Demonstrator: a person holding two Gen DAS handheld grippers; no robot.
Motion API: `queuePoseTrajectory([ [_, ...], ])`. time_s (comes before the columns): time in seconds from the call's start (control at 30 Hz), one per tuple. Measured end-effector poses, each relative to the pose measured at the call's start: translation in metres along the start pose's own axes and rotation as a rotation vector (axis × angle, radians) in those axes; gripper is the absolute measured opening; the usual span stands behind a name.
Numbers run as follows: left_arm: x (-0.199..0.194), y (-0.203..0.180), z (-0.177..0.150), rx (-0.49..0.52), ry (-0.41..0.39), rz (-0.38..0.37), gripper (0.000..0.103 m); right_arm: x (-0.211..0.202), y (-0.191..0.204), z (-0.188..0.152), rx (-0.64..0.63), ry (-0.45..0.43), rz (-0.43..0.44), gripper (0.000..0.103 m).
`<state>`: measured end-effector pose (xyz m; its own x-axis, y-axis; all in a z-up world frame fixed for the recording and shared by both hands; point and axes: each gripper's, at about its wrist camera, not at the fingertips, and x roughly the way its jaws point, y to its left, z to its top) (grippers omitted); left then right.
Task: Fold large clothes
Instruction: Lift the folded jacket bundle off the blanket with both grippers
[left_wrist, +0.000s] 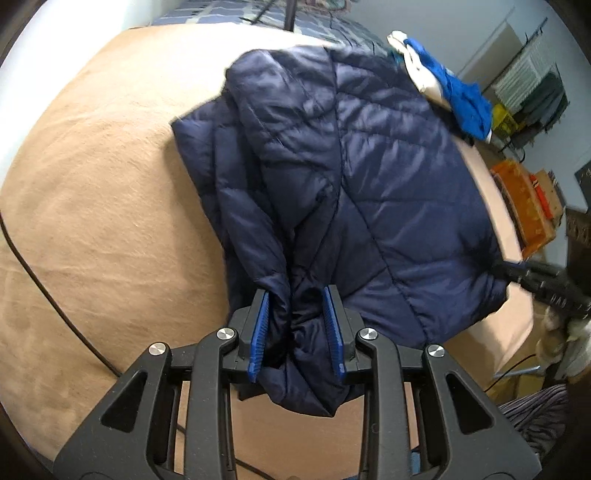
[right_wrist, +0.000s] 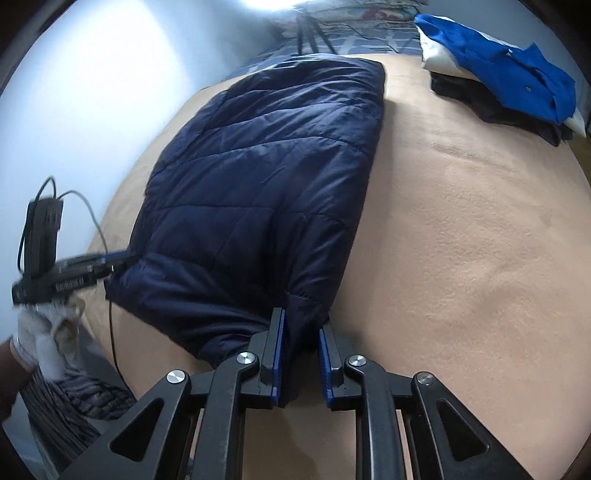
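Observation:
A dark navy quilted jacket (left_wrist: 369, 166) lies folded on a tan bed cover (left_wrist: 92, 221). In the left wrist view my left gripper (left_wrist: 296, 328) is shut on a bunched corner of the jacket's near edge, and fabric fills the gap between its blue pads (left_wrist: 258, 332). The right gripper (left_wrist: 517, 271) shows blurred at the jacket's right corner. In the right wrist view the right gripper (right_wrist: 301, 354) is shut on the near right corner of the jacket (right_wrist: 258, 166). The left gripper (right_wrist: 122, 254) holds the jacket's left corner, carried by a gloved hand (right_wrist: 40, 332).
A pile of blue, white and dark clothes (right_wrist: 517, 62) sits at the far right of the bed cover (right_wrist: 461, 240). A black cable (left_wrist: 55, 302) runs over the cover at the left. An orange box (left_wrist: 524, 206) stands beyond the bed's right edge. Tripod legs (right_wrist: 310, 33) stand at the far end.

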<state>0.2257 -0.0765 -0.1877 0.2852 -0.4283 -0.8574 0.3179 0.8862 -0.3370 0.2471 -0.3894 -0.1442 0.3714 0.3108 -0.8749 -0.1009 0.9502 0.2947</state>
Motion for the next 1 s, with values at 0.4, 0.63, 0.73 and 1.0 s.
queuePoseTrajectory([
  [0.4,-0.006,0.122,0.062,-0.475,-0.111,-0.308,0.082,-0.021,-0.048,0.040,0.105,-0.204,0.128,0.080],
  [0.63,0.040,0.127,0.085,-0.505,-0.031,-0.382,0.082,0.020,-0.100,0.056,0.225,-0.148,0.193,0.080],
  [0.73,0.055,0.130,0.087,-0.541,-0.006,-0.452,0.082,0.031,-0.110,0.066,0.255,-0.150,0.223,0.081],
  [1.0,0.066,0.131,0.092,-0.533,0.025,-0.518,0.083,0.054,-0.120,0.067,0.272,-0.121,0.302,0.086],
])
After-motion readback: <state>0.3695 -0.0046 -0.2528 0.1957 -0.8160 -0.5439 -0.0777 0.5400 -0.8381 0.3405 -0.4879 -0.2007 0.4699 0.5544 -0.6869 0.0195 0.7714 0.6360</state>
